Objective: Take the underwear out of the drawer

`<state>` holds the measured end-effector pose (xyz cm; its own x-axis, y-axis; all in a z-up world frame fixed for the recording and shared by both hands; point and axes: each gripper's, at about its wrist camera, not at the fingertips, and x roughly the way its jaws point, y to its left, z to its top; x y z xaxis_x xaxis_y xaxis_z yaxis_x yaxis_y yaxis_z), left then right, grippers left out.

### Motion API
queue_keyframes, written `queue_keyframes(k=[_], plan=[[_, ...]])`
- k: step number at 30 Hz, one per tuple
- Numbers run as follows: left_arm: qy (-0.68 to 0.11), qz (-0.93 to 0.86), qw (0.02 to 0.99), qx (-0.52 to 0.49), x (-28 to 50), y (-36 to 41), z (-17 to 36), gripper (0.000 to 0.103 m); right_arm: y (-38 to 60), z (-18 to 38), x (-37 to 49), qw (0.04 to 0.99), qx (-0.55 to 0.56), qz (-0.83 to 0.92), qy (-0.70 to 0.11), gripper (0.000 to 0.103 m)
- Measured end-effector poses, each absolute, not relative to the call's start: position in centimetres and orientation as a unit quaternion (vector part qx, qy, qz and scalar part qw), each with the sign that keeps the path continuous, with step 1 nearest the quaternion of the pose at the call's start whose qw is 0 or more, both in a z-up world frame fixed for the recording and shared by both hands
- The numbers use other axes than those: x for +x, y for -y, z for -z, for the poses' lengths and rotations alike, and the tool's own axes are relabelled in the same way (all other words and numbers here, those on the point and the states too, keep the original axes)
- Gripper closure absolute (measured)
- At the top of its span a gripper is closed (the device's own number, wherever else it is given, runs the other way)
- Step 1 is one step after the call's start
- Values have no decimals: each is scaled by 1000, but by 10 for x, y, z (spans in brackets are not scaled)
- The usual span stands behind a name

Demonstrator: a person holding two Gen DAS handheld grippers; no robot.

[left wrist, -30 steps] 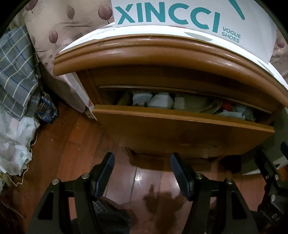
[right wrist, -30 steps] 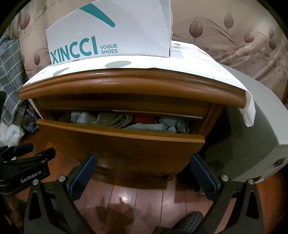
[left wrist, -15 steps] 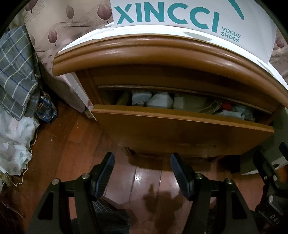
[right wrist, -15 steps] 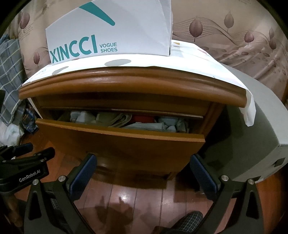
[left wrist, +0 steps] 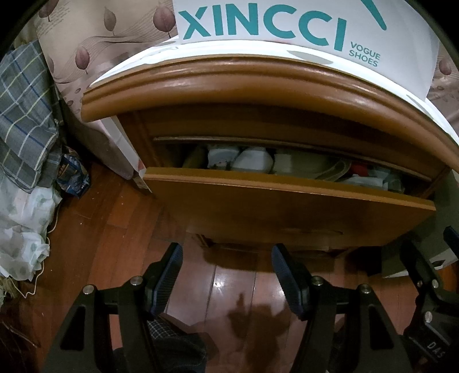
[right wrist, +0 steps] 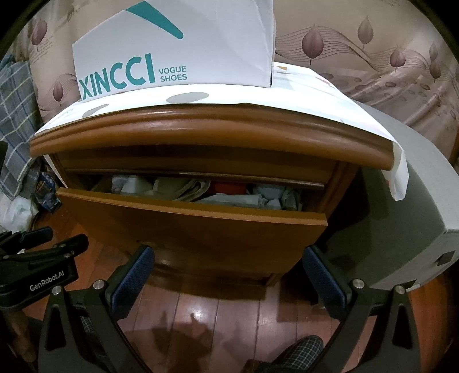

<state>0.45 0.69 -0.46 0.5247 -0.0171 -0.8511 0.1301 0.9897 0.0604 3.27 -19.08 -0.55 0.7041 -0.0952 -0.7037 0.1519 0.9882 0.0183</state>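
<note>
Several folded pieces of underwear (left wrist: 252, 162) lie in the part-open drawer (right wrist: 186, 226), ahead of and above your fingers. Your left gripper (left wrist: 226, 275) and right gripper (right wrist: 226, 275) both stand spread with nothing between them, over the wooden floor (left wrist: 114, 229). Beyond, a shoe box (right wrist: 178, 48) tops the nightstand (right wrist: 212, 132).

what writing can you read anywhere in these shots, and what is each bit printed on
"XINCCI": teal letters on the white shoe box standing on the wooden nightstand.
"VOGUE SHOES": smaller teal print beside it on the same box.
"GenRobot.AI": white print on the left claw, seen from the right wrist view.
"DAS": partial white marking on the right claw, cut off at the frame edge.
Blue packet on the floor: print too blurred to read.
</note>
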Motion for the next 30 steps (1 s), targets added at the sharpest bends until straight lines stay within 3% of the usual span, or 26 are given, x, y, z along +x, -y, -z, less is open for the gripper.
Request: queue_keyframes(k=[14, 30], plan=[[-480, 56, 876, 20, 5, -12, -6, 37, 194, 6, 35, 920, 43, 71, -384, 1], [-474, 93, 826, -291, 38, -64, -12, 37, 209, -3, 34, 920, 78, 82, -376, 1]])
